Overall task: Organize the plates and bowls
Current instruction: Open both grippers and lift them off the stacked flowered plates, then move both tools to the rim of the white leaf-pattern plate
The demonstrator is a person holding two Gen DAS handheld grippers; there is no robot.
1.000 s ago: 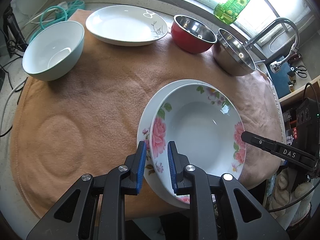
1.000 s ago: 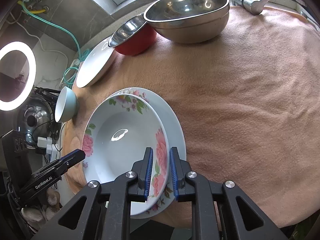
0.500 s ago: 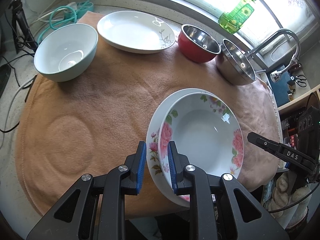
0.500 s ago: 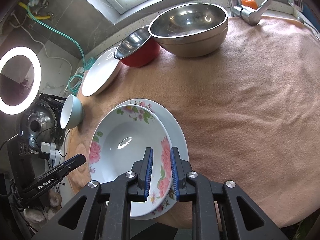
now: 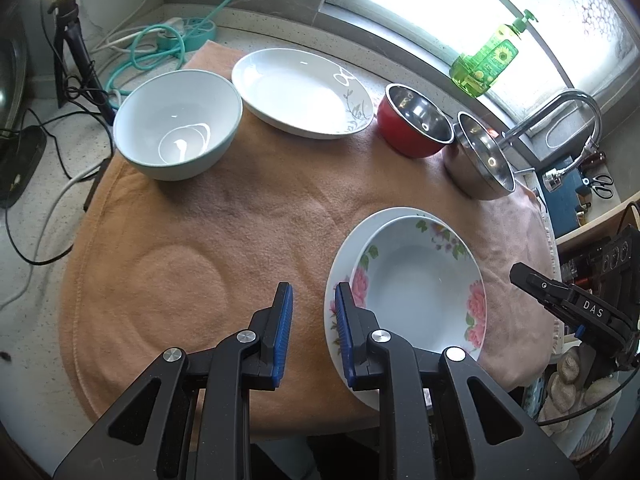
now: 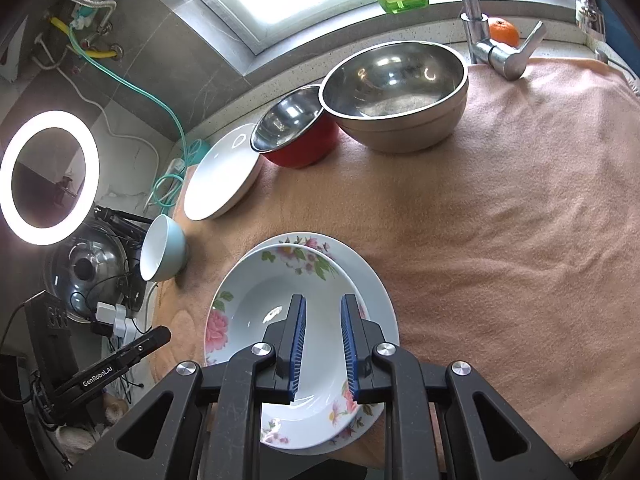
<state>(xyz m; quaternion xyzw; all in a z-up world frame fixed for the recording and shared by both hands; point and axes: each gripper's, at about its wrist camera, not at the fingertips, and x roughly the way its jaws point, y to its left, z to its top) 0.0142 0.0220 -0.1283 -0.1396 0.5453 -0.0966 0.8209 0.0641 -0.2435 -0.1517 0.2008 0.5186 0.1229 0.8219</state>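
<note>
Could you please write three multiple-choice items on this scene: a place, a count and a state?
1. The red bowl stands: A between the white plate and the steel bowl; B inside the mint bowl; C on the floral dishes.
2. Floral dishes stacked: A one; B two; C four.
3. The mint bowl is: A overturned; B upright, empty; C holding fruit.
Answers: A, both flank it; B, two nested rims show; B, its bare inside faces up.

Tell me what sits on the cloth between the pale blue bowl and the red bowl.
The plain white plate with a grey leaf sprig lies between the pale blue bowl and the red bowl; the left wrist view shows it best.
</note>
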